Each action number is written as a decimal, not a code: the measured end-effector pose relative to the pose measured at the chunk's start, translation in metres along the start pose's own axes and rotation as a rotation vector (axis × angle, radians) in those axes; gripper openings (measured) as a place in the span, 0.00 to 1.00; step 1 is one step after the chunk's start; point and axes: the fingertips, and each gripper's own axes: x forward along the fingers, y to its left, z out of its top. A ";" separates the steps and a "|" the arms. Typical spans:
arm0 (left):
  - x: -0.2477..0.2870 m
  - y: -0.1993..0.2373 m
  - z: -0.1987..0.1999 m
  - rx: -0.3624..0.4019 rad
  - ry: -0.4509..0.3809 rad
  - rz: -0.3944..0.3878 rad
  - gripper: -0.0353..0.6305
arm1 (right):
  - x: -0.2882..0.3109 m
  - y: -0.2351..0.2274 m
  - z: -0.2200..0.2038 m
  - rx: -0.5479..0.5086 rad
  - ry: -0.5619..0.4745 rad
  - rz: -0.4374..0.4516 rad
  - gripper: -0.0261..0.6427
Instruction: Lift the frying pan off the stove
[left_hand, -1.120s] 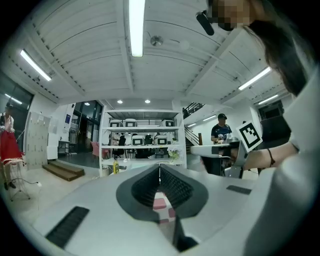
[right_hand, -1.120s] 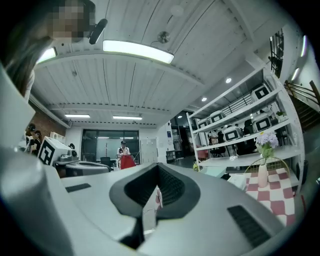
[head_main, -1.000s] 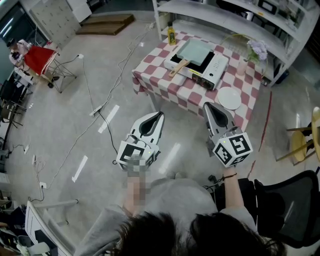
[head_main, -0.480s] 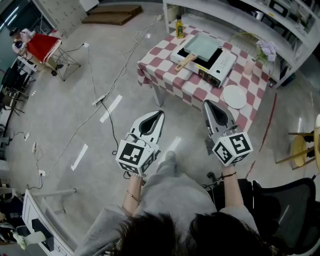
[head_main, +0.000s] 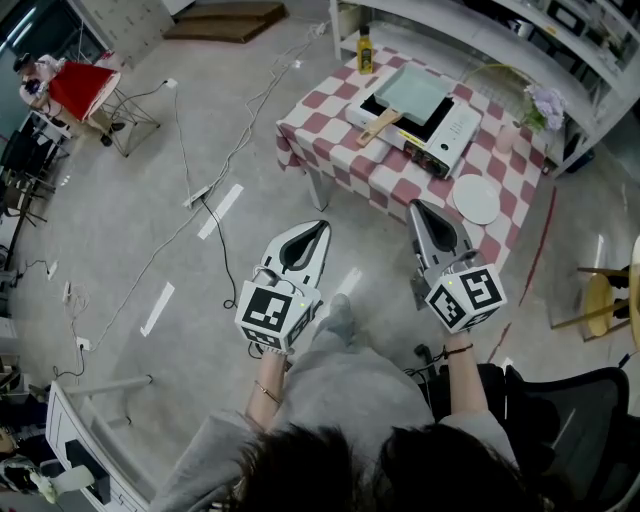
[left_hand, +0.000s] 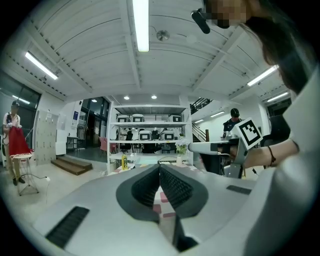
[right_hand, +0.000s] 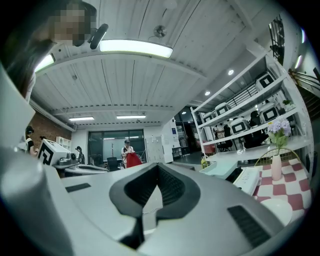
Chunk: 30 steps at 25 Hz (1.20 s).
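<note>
Left claw (head_main: 320, 228): we see its two jaws closed tip to tip with nothing between them. It is held out over the floor (head_main: 120, 230) and touches nothing.
Right claw (head_main: 416, 207): we see its jaws pressed together too, gripping nothing. It sits beside the left claw and apart from it. In the head view its tip reaches the near edge of the table (head_main: 318, 108).
Plate (head_main: 477, 198): white, on the table, a little ahead of the right claw and to its right. It is the nearest thing to that claw.
Frying pan (head_main: 412, 90): we find it straight ahead of the right claw and well apart from it, and ahead and to the right of the left claw. It is square and sits on the stove (head_main: 455, 128). Its wooden handle (head_main: 380, 127) points back toward the left claw.
Stove: white, on the table, under the pan and beyond the plate.
Table: covered in a red-and-white check cloth, ahead of both claws.
Bottle (head_main: 364, 50): yellow, on the table's far edge, beyond the pan as seen from the claws.
Vase (head_main: 545, 105): holds pale flowers, far ahead and to the right of the right claw.
Shelves (head_main: 480, 25): white, behind the table.
Cables (head_main: 215, 165): we see them trailing over the floor, ahead and to the left of the left claw.
</note>
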 end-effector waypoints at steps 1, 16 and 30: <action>0.003 0.002 -0.001 0.008 0.001 -0.002 0.09 | 0.004 -0.002 -0.001 -0.002 0.001 -0.001 0.07; 0.066 0.052 -0.002 0.038 0.009 -0.065 0.09 | 0.067 -0.035 -0.011 0.006 0.014 -0.026 0.07; 0.111 0.083 -0.006 0.024 0.017 -0.134 0.09 | 0.103 -0.062 -0.019 0.027 0.041 -0.078 0.07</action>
